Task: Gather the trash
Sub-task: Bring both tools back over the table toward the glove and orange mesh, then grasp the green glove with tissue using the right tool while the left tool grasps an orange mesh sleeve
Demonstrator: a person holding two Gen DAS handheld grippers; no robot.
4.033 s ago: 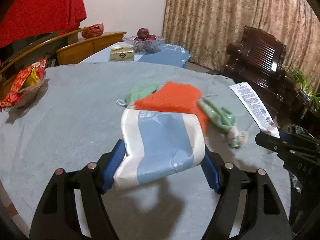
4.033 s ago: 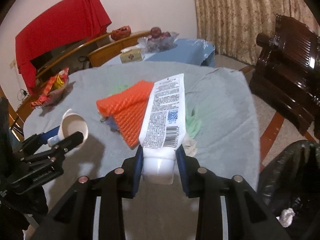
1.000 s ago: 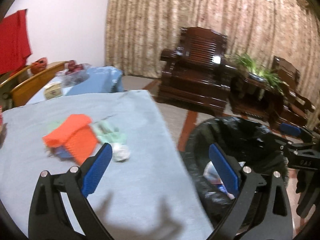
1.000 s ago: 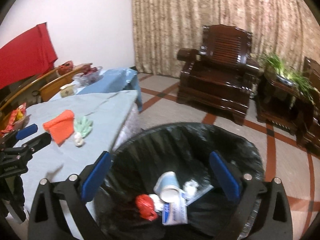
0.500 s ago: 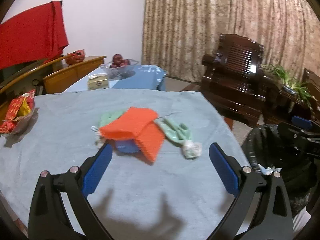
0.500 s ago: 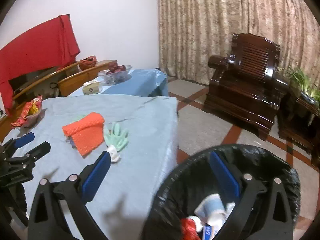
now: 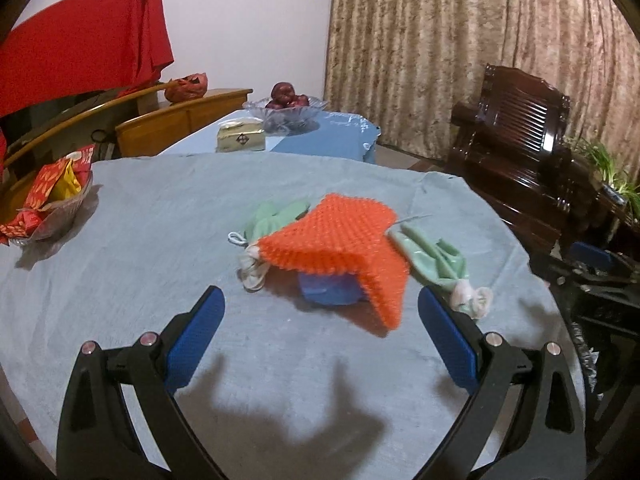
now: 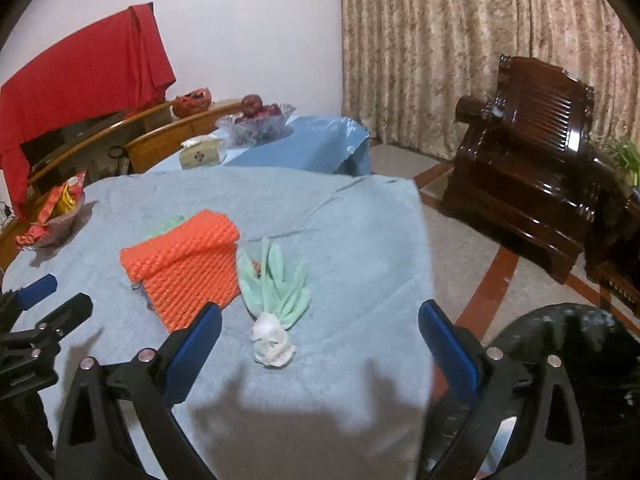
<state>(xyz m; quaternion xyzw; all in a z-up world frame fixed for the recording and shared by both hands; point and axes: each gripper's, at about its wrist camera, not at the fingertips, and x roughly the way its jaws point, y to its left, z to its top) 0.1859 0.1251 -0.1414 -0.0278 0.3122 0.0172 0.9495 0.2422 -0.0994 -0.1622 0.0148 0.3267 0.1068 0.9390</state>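
orange mat (image 7: 340,240): 1 | green gloves (image 8: 276,284): 2 | trash bag (image 8: 580,360): 1

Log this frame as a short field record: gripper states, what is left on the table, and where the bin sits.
left gripper: open, empty, over the table
right gripper: open, empty
table cloth: grey-blue, covers the table
orange mat: spiky, folded, mid-table
blue object: under the mat, mostly hidden
green gloves: one beside the mat with a white cuff, another partly under it
snack bowl: far left edge, red packets
bin: black-lined, on the floor right of the table
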